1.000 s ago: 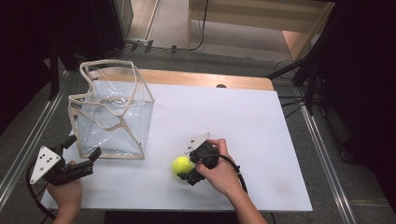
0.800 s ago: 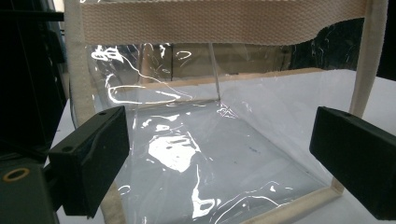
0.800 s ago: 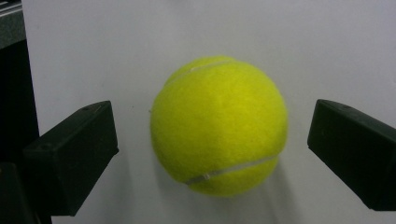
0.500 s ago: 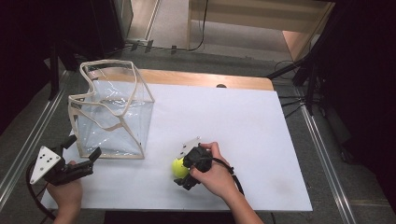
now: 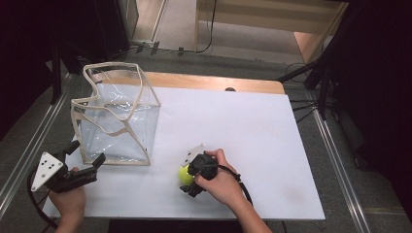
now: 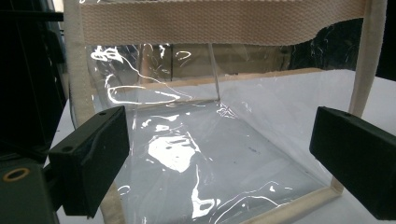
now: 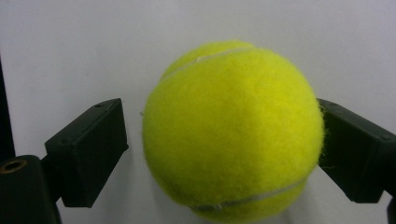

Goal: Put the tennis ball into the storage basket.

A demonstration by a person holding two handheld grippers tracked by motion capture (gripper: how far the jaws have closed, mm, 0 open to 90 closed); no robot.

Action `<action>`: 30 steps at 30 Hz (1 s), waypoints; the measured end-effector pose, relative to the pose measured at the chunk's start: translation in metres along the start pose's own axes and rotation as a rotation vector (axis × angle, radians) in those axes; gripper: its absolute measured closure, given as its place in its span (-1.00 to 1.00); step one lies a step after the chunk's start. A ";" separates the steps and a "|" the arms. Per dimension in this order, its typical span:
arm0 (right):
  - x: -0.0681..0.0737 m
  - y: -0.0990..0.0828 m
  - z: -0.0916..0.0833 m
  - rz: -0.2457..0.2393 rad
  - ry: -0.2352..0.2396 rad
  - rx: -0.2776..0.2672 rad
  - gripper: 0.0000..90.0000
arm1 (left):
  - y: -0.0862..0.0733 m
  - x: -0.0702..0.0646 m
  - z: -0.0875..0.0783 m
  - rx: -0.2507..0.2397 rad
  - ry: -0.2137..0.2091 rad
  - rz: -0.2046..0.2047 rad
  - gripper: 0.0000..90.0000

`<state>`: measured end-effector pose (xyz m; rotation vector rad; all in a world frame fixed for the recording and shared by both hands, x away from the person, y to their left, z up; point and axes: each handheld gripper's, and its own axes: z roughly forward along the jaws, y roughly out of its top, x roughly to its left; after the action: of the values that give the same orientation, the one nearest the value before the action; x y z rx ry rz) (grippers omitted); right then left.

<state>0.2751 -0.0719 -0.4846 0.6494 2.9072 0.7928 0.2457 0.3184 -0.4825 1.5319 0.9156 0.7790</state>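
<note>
— On the white table, near its front edge, where exactly did the tennis ball sit?

— It lay on the bare tabletop, a little to the right of the clear bag and well apart from it. The right gripper was down beside it, the person's hand wrapped around the gripper body with a cable trailing back toward the forearm.

— Was the ball gripped?

— Not quite. In the right gripper view the ball stood between the two black jaws. The jaws had just been closing in on it: the one at the right of that view met the felt, while the one at the left stood just off it, with a thin strip of table showing between. So the tongs were released, with the ball between them.

— And the other hand?

— The left gripper hovered at the table's front left corner, just in front of the bag. Its jaws were spread wide with nothing between them; in the left gripper view they framed the bag's transparent wall and cream webbing edge.

— How did the bag stand?

— Upright, mouth open to the top, its straps drooping over the rim.
</note>
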 end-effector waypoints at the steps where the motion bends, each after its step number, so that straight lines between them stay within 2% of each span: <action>1: 0.000 0.000 0.000 0.004 -0.008 0.005 -0.76 | 0.000 0.000 0.000 0.000 0.000 0.000 -0.88; 2: 0.000 0.000 0.001 -0.003 -0.020 0.005 -0.67 | 0.000 0.000 0.000 0.000 0.000 0.000 -0.88; 7: 0.000 -0.001 0.001 0.003 -0.020 0.007 -0.66 | 0.000 0.000 0.000 0.000 0.000 -0.001 -0.88; 8: 0.000 -0.001 0.001 0.005 -0.026 0.008 -0.54 | 0.000 0.000 0.000 -0.001 0.000 0.000 -0.88; 10: -0.001 -0.001 0.002 -0.005 -0.030 -0.001 -0.50 | 0.000 0.000 0.000 -0.001 0.000 -0.001 -0.88; 21: -0.003 0.000 0.000 -0.003 -0.011 -0.013 -0.48 | 0.000 0.000 0.000 0.000 0.000 -0.001 -0.88; 22: -0.002 0.001 0.000 0.006 -0.013 -0.011 -0.48 | 0.000 0.000 0.000 0.000 0.000 -0.001 -0.88; 23: -0.004 0.002 0.000 -0.009 -0.006 -0.020 -0.48 | 0.000 0.000 0.000 -0.002 0.000 -0.003 -0.88; 30: -0.005 0.012 -0.003 -0.010 0.002 -0.024 -0.48 | 0.000 0.000 0.000 -0.001 0.001 -0.003 -0.88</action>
<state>0.2838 -0.0656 -0.4763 0.6313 2.8954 0.8258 0.2457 0.3187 -0.4824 1.5286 0.9178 0.7784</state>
